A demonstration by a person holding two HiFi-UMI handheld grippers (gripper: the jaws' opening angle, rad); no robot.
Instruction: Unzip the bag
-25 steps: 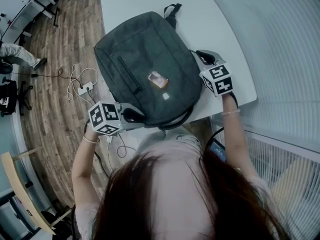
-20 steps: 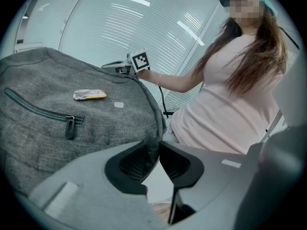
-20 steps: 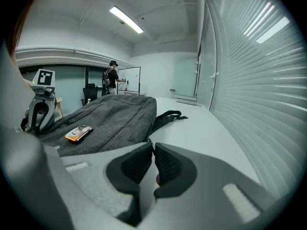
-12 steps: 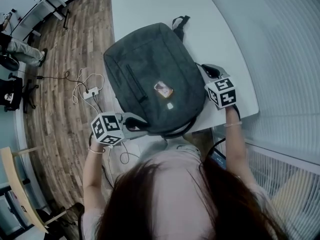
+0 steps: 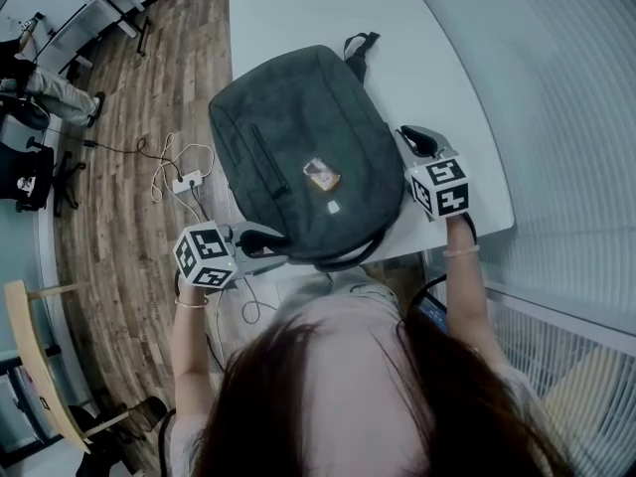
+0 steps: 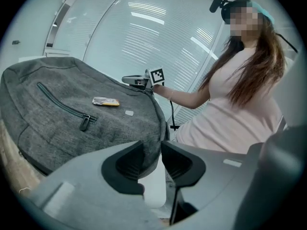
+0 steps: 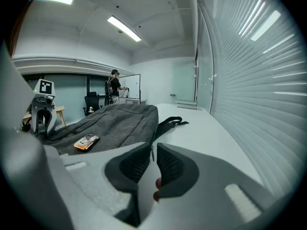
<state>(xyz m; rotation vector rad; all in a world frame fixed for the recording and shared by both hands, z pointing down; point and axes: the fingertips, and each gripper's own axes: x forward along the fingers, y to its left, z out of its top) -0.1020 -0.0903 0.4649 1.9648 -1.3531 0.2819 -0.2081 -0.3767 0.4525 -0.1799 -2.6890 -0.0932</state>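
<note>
Bag (image 5: 298,157) on table (image 5: 298,8), packet (image 5: 320,174) on bag; left claw (image 5: 272,239) left, right claw (image 5: 416,138) right.

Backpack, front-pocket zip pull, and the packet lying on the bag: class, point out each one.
backpack (image 5: 298,107), head view, bare grey front panel.
front-pocket zip pull (image 6: 85,122), left gripper view, its dark tab.
packet (image 6: 106,101), left gripper view, middle of the wrapper.

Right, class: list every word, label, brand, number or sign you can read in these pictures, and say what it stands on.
Readable text: none.
Small orange packet lying on the dark grey fabric backpack: printed, but too blurred to read.
Small pale tag on the backpack: too small to read.
White cubes with black square markers: patterns only, no letters or numbers.
</note>
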